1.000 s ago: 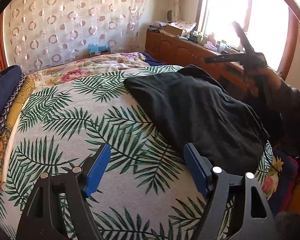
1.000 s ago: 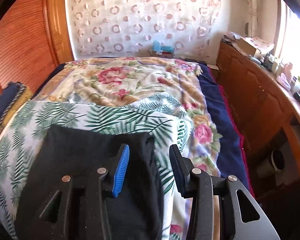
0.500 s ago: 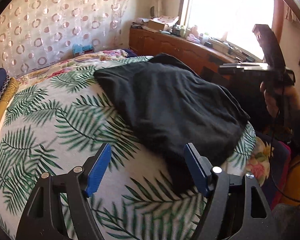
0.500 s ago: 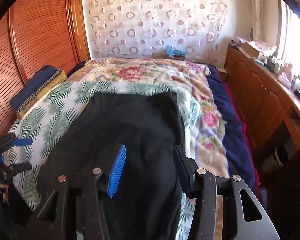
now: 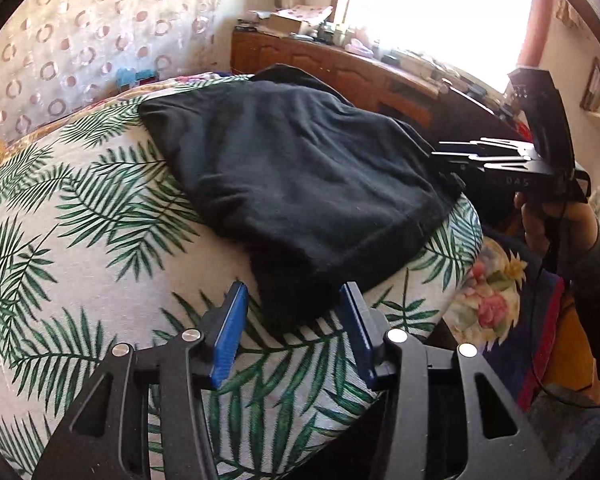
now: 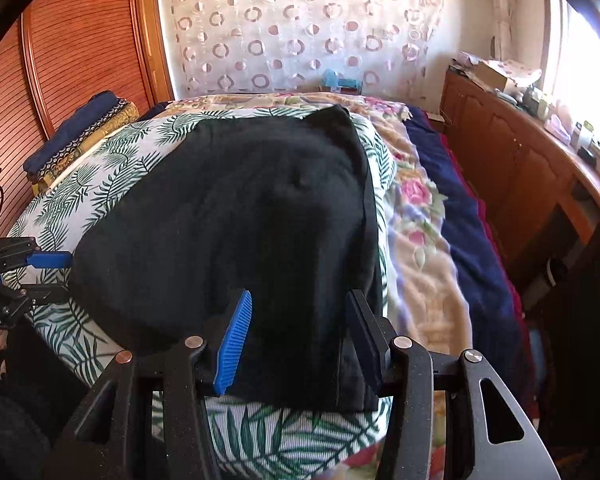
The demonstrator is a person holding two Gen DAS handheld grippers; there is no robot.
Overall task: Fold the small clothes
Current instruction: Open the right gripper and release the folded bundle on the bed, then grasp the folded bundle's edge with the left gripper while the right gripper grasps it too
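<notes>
A black garment (image 5: 300, 176) lies spread on a palm-leaf sheet (image 5: 80, 208) over the bed. My left gripper (image 5: 296, 320) hovers at the garment's near corner. Its jaws are closing, the corner lies between the blue pads, and a gap shows on each side. In the right wrist view the left gripper (image 6: 56, 276) sits at the garment's left edge. My right gripper (image 6: 300, 332) straddles the near edge of the black garment (image 6: 240, 216), jaws apart and not pinching the cloth. In the left wrist view the right gripper (image 5: 444, 152) reaches in from the right, held by a hand (image 5: 556, 216).
A floral blanket (image 6: 416, 220) and a dark blue cover (image 6: 472, 248) lie to the right of the sheet. Folded blue and yellow fabrics (image 6: 84, 132) are stacked at the far left. A cluttered wooden cabinet (image 6: 520, 152) runs under the window, and a wooden wardrobe (image 6: 72, 40) stands at the left.
The left gripper has come up to the garment's near corner and its jaws have narrowed. The right gripper has drawn back to the garment's near edge.
</notes>
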